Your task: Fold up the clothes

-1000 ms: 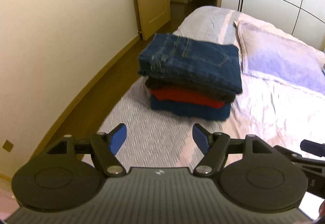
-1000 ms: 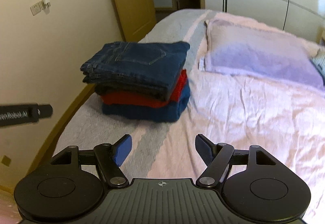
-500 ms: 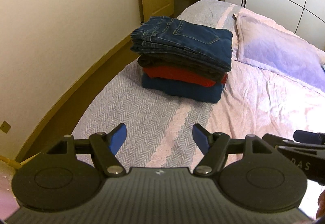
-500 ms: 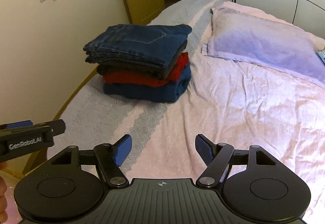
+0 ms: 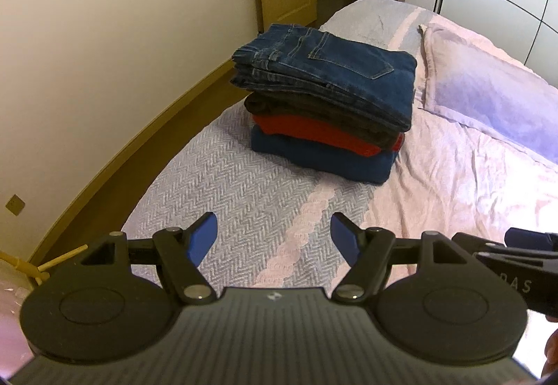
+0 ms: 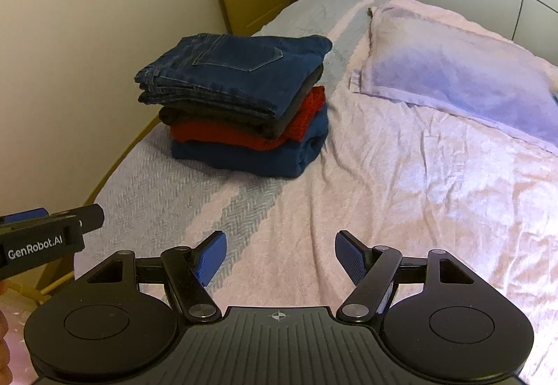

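Both grippers have drawn back from the stack since a second ago, so it now sits farther ahead on the bed (image 5: pixel 244 196). Left gripper (image 5: pixel 273 238) hovers over the grey herringbone cover, its blue pads spread wide and holding nothing. Right gripper (image 6: pixel 280 254) hangs just beside it over the pink sheet, likewise spread and empty. Ahead lies the folded pile: blue jeans (image 5: pixel 334 71) on top, a dark garment, a red one (image 6: pixel 307 112) and a navy one (image 5: pixel 314 158) at the bottom, left of the pillow (image 6: pixel 453 71).
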Demonstrator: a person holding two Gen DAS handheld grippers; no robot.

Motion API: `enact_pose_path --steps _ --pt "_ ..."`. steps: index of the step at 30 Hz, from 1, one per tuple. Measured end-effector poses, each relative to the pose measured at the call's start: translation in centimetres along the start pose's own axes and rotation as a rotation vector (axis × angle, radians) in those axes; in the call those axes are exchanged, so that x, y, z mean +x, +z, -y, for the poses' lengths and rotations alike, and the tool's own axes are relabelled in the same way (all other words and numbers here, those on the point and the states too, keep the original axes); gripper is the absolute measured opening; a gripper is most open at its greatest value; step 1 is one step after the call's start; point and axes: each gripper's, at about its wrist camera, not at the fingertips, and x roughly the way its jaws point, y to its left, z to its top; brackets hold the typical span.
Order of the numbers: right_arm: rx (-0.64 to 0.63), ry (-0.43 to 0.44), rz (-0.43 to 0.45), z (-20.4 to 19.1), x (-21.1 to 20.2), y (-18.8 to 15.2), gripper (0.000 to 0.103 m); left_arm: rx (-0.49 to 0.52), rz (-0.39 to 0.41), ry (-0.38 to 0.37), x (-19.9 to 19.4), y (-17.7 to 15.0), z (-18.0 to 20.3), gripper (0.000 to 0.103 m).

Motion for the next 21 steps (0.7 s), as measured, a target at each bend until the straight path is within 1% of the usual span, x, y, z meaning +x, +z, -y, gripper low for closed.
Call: enact_pose_path --steps 8,17,21 --pt "-0.021 0.022 -0.038 -0.5 2.2 1.5 0.072 -0.008 -0.023 0.017 1.7 1.3 -0.3 0.068" --pt "-0.008 0.022 -0.099 -0.7 4.9 2.1 0.072 0.010 -0.088 -0.005 4.4 1.5 -0.1 0.068" --pt "-0.011 0.024 -0.128 -1.0 6.3 2.6 0.072 0.003 -0.104 -0.002 5.6 2.0 -0.6 0.068"
